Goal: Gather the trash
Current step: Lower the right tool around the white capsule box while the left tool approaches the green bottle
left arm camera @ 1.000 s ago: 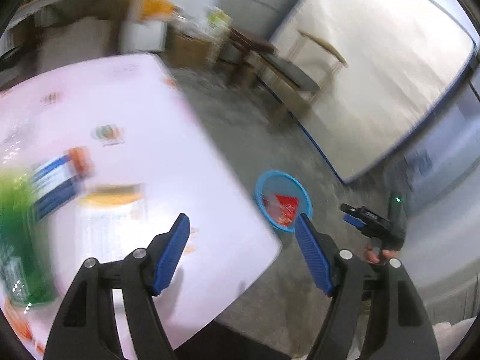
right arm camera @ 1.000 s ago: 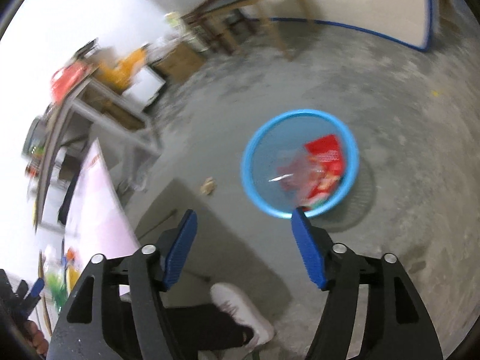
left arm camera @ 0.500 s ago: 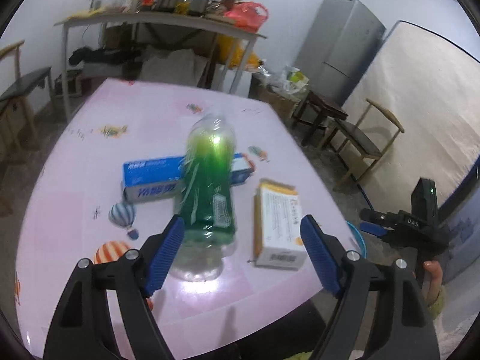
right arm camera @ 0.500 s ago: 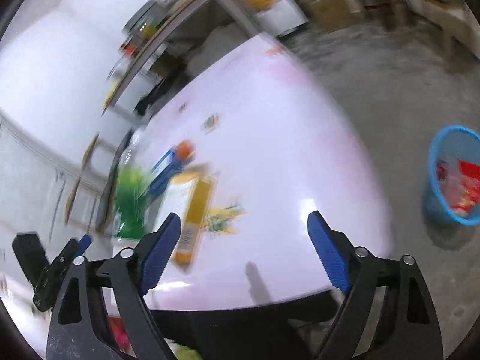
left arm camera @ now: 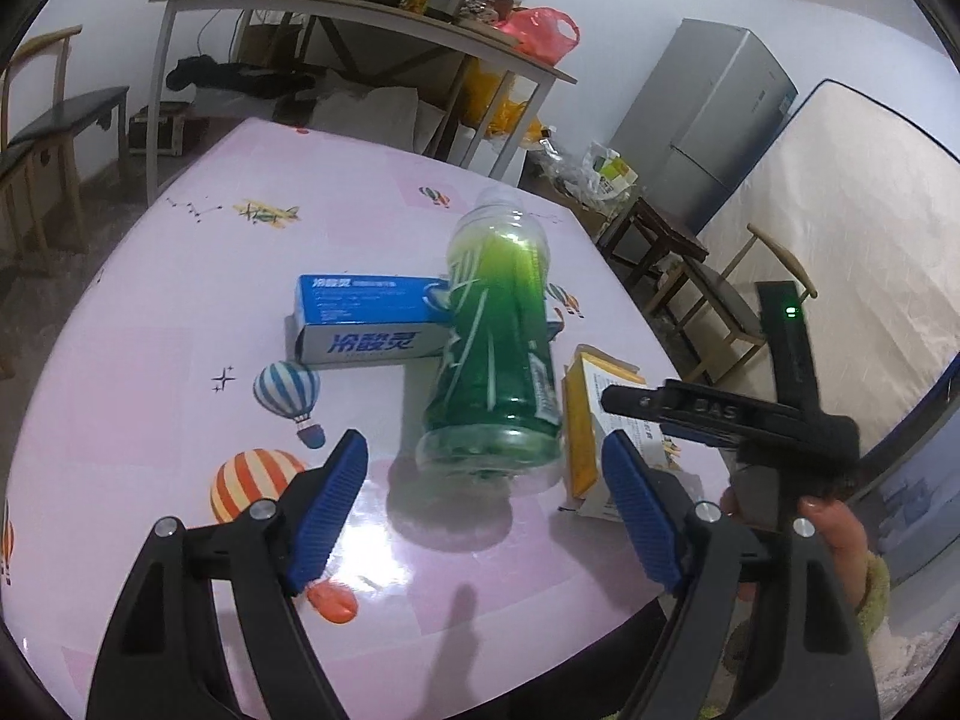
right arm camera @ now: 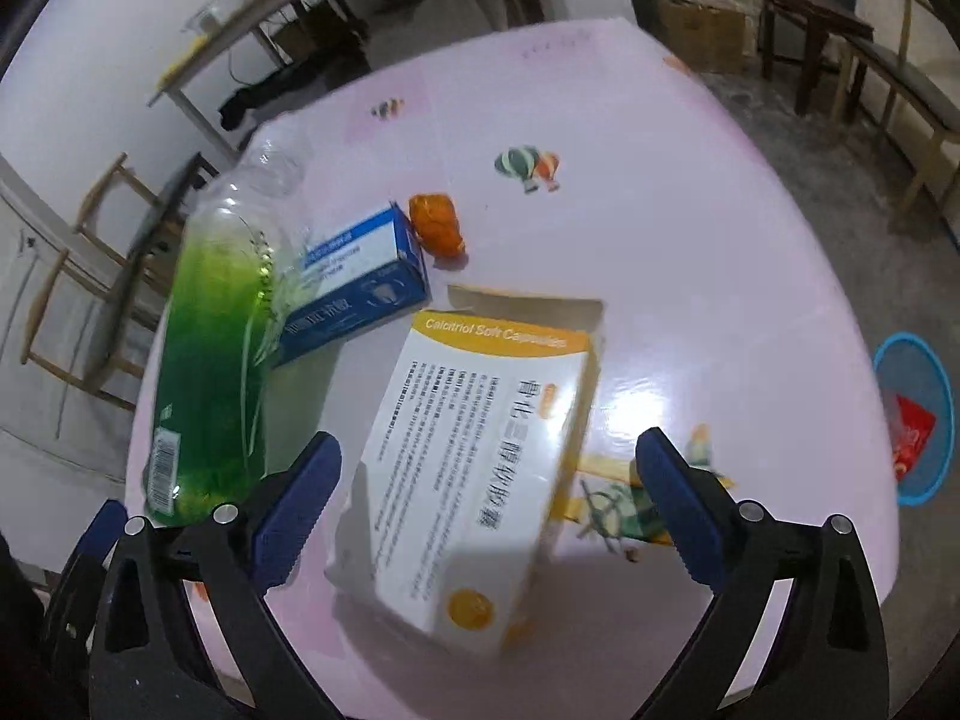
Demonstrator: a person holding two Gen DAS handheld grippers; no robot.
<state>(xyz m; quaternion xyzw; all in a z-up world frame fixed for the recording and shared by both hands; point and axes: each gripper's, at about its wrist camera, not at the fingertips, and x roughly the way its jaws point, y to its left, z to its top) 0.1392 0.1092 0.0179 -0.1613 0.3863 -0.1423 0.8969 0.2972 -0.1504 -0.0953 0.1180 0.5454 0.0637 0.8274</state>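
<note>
A green plastic bottle [left arm camera: 498, 348] stands on the pink table [left arm camera: 150, 360], just beyond my left gripper [left arm camera: 483, 450], whose fingers are open and empty on either side of its base. Behind it lies a blue toothpaste box [left arm camera: 366, 324]. A white and yellow medicine box [right arm camera: 480, 450] lies under my right gripper [right arm camera: 487, 444]; the jaws are opening wide around it and the pads do not touch it. In the right wrist view the bottle [right arm camera: 210, 360] is at left, with the blue box [right arm camera: 360, 282] and an orange wrapper [right arm camera: 438, 225] farther back.
A blue basket [right arm camera: 918, 420] holding a red wrapper stands on the floor past the table's right edge. Beyond the table are wooden chairs [left arm camera: 36, 138], a cluttered side table [left arm camera: 360, 6], a grey fridge [left arm camera: 714, 120] and a leaning mattress [left arm camera: 840, 228].
Both cameras swung from the floor and blue basket back over the table. The right jaws spread wider and now straddle the medicine box. The left gripper closed in on the bottle.
</note>
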